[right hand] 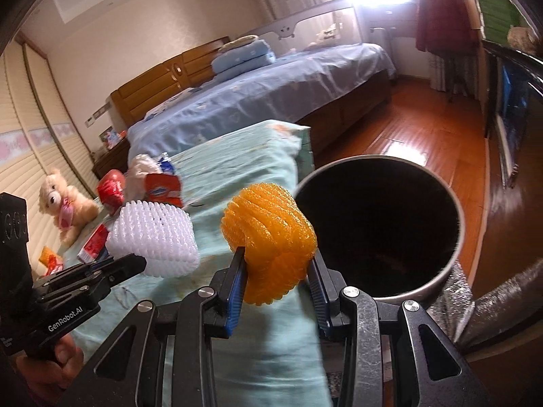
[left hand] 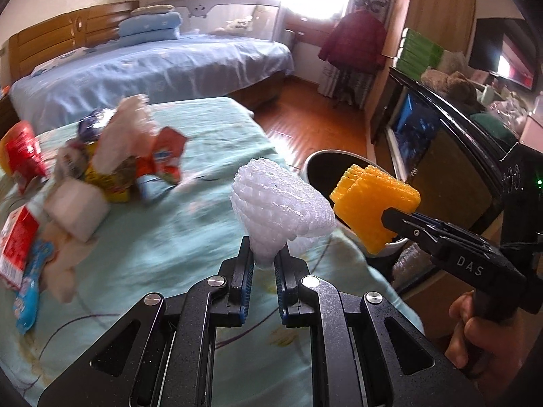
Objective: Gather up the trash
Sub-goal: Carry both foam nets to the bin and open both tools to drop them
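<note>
My left tongs (left hand: 264, 261) pinch the narrow end of a white foam-net fruit sleeve (left hand: 280, 210), which fans out above the fingers. My right tongs (right hand: 276, 271) grip a bunched orange foam-net fruit sleeve (right hand: 269, 237) across its middle, both pads pressed into it. Both sleeves are lifted clear of the surface covered in pale green cloth (left hand: 190, 224).

The round grey bin with a dark interior (right hand: 380, 230) stands on the wooden floor just off the right edge of the surface. In the left wrist view the orange sleeve hangs at the bin's near rim; in the right wrist view it sits just left of the opening, not yet over it.

Judgement: the step in hand is the drop. To do it well, I should carry each sleeve fully over the opening before spreading the tongs, since light foam may cling to the pads or drift outside the rim. Releasing the right first would clear room for the left.

Contents of the bin: the interior is too dark to read; a faint brownish patch shows low inside, nature unclear.

Remaining trash: a heap of red, yellow and blue wrappers with crumpled white tissue (left hand: 112, 156) lies at the far left of the surface, well apart from the bin.
</note>
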{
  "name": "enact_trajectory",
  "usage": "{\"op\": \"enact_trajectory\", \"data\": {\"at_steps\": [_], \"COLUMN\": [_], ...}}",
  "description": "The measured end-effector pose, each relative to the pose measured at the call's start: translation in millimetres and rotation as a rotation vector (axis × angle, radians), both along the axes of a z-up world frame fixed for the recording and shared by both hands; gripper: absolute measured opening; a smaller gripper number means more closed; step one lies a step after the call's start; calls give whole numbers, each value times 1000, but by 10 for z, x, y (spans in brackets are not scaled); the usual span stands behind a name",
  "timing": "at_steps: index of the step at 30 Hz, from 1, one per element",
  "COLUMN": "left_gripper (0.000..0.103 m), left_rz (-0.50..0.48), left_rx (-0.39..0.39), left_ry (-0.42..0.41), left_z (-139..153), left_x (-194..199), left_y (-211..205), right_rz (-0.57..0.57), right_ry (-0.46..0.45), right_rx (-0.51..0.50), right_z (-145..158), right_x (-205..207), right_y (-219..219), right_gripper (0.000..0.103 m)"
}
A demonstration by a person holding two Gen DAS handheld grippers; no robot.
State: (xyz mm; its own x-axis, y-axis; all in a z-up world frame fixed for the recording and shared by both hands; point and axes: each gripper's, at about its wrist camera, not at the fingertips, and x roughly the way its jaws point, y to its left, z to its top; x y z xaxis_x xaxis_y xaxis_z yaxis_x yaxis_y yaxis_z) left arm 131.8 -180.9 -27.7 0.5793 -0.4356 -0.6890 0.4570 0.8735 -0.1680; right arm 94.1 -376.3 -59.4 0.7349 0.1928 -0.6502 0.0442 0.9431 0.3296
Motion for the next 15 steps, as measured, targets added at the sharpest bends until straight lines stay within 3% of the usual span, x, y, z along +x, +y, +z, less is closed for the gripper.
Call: {"op": "enact_trajectory", "data": {"at_steps": [15], "left_gripper": [11], "left_rz": [-95], "left_rx": [31], "left_ry": [38], "left_z": [-34], "left_x": [183], "left_y": [-600], "right_rz": [-103], "right_ry": [40], "right_rx": [-29], "right_z": [-112], "right_x": [75], "right_y": [-476], "right_gripper": [36]}}
